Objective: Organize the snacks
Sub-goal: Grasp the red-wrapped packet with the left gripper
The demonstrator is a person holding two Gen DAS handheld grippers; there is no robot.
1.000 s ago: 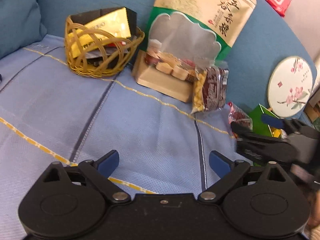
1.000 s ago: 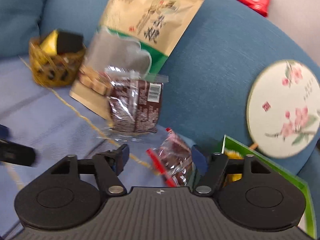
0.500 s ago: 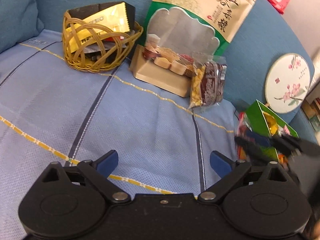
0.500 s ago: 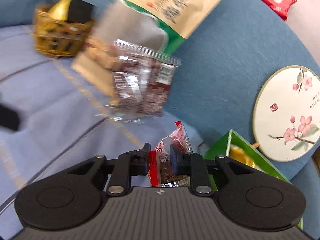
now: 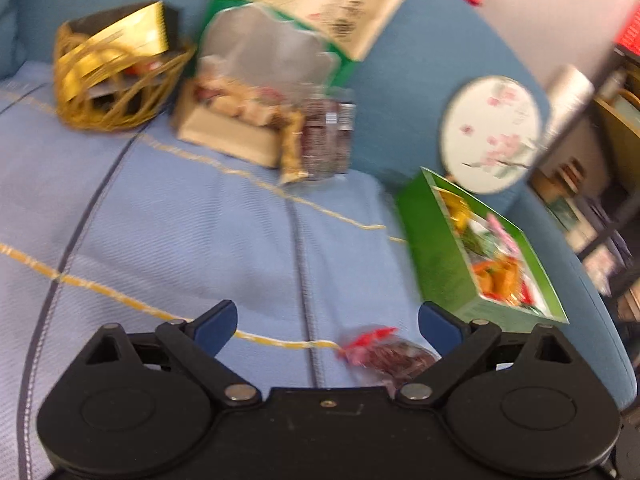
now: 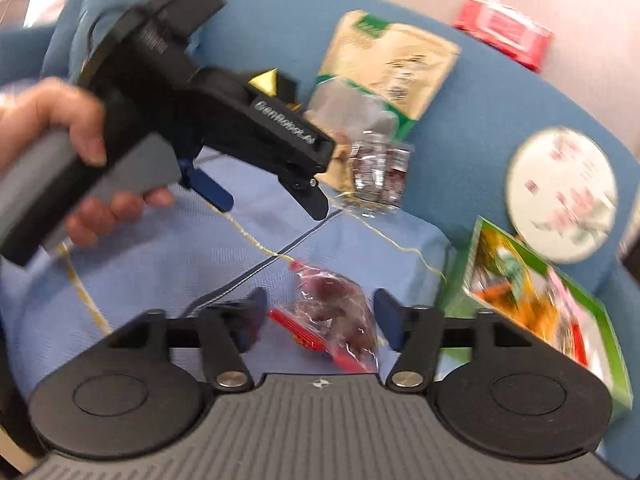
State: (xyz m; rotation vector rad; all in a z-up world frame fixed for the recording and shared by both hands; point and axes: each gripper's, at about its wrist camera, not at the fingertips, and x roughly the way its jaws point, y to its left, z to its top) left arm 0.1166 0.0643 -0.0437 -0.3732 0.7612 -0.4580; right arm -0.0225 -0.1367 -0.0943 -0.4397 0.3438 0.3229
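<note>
Right gripper (image 6: 318, 312) has just been opening and its jaws now sit wide, with the small red-edged snack packet (image 6: 334, 312) lying loose between them on the light blue blanket (image 6: 160, 264), pads not pressing it. Left gripper (image 5: 326, 322) is spread wide too and carries nothing; a hand (image 6: 60, 152) grips its handle. Same packet (image 5: 384, 354) shows just inside its right finger. Green box (image 5: 476, 248) of snacks sits nearby, wicker basket (image 5: 116, 80) well apart by the sofa back.
</note>
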